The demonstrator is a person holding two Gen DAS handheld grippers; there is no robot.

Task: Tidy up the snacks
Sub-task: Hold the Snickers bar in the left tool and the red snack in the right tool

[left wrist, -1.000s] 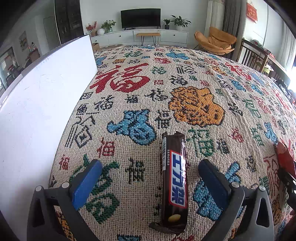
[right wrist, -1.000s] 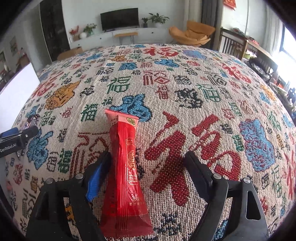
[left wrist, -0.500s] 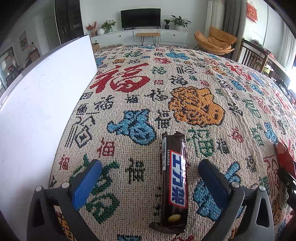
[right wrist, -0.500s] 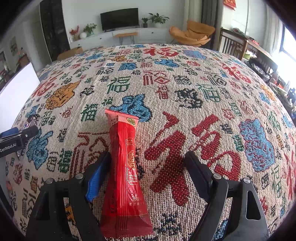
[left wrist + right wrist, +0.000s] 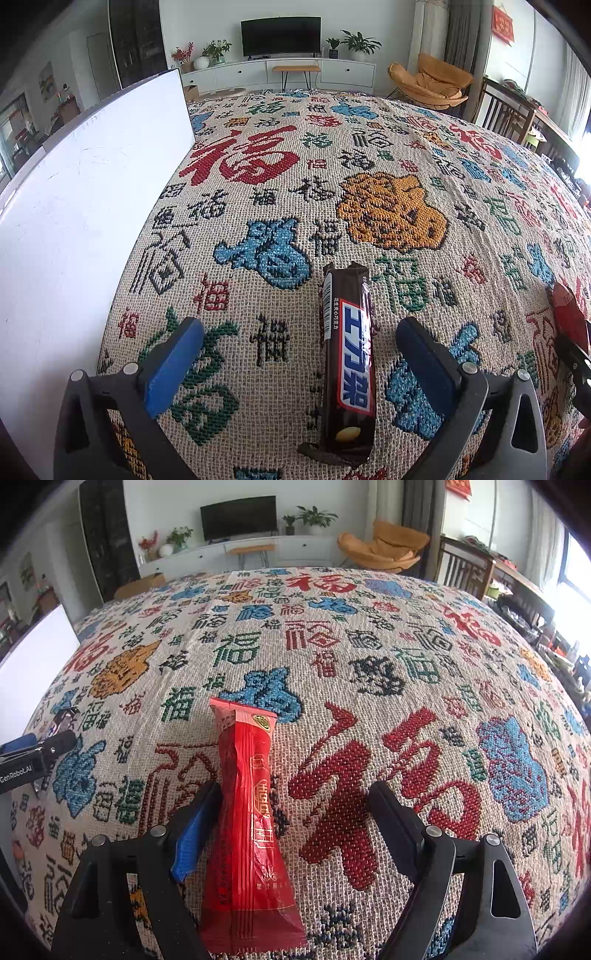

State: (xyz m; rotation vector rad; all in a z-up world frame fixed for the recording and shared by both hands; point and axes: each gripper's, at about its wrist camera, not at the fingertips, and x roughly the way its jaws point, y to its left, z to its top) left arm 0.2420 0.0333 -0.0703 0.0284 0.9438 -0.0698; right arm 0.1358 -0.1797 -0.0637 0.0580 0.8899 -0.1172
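A dark brown chocolate bar (image 5: 347, 365) with a blue and white label lies lengthwise on the patterned cloth, between the fingers of my left gripper (image 5: 301, 343). That gripper is open, and the bar sits nearer its right finger. A long red snack packet (image 5: 249, 827) lies on the cloth inside my right gripper (image 5: 295, 805), which is open too. The packet rests against the blue pad (image 5: 192, 843) of the left finger. In the left wrist view the red packet's tip (image 5: 567, 314) shows at the far right. My left gripper's arm (image 5: 33, 755) appears at the left edge of the right wrist view.
A tall white board or box wall (image 5: 70, 229) stands along the left side of the cloth. The woven cloth (image 5: 369, 657) with coloured characters covers the whole table. Beyond it are a TV cabinet (image 5: 280, 70), an orange chair (image 5: 432, 83) and wooden chairs (image 5: 465, 572).
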